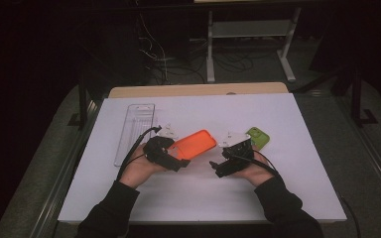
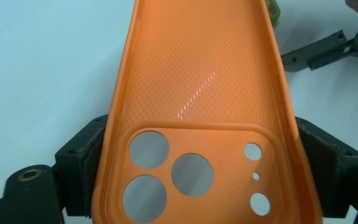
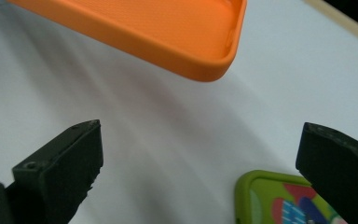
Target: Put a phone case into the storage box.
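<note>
The white table (image 1: pixel 193 188) bears everything. On it, well left of the orange phone case (image 1: pixel 194 144), lies a clear plastic tray (image 1: pixel 135 133). The left gripper (image 1: pixel 171 157) clamps the case's camera end between its jaws, holding it above the table. Right of the case, the right gripper (image 1: pixel 218 166) has its jaws spread wide, empty. Just beyond lies a green phone case (image 1: pixel 258 137).

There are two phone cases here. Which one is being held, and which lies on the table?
The orange case is held, clamped at its camera-cutout end by the left gripper and lifted off the table. The green case lies flat on the white table, beside the open right gripper.
</note>
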